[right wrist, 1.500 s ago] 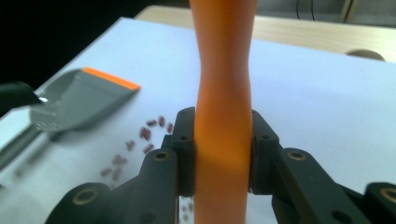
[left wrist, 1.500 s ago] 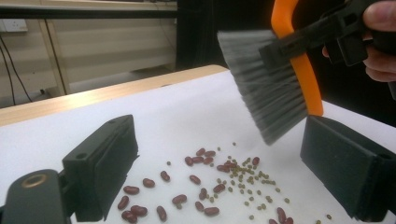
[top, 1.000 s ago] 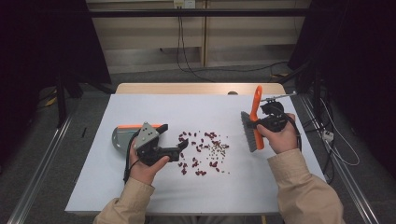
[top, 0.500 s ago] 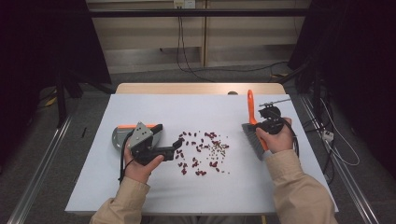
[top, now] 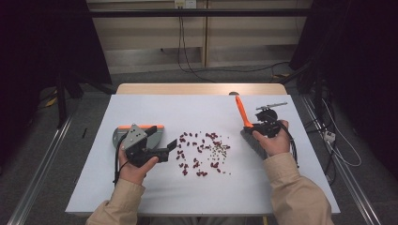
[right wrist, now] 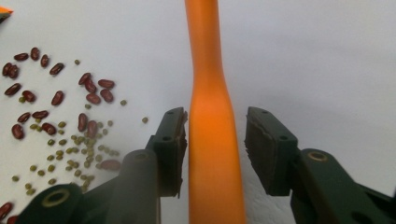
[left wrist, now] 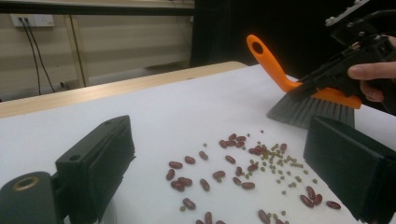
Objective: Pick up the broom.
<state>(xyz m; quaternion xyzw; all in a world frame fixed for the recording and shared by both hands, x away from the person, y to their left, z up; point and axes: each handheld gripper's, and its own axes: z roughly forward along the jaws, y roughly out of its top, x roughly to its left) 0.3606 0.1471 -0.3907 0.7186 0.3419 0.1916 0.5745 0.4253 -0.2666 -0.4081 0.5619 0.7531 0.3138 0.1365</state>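
Brush rests on the table right of the scattered beans, its orange handle between the right gripper's fingers, which have just opened off it. Left gripper, fingers spread wide, hovers beside the dustpan.

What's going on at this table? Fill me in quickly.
A person works two hand-held grippers at a white table strewn with red beans and small green beans. The right gripper has lowered an orange hand brush so its bristles rest on the table beside the beans; its jaws have just been opening, with the handle between them. The left gripper is open, by a grey dustpan.
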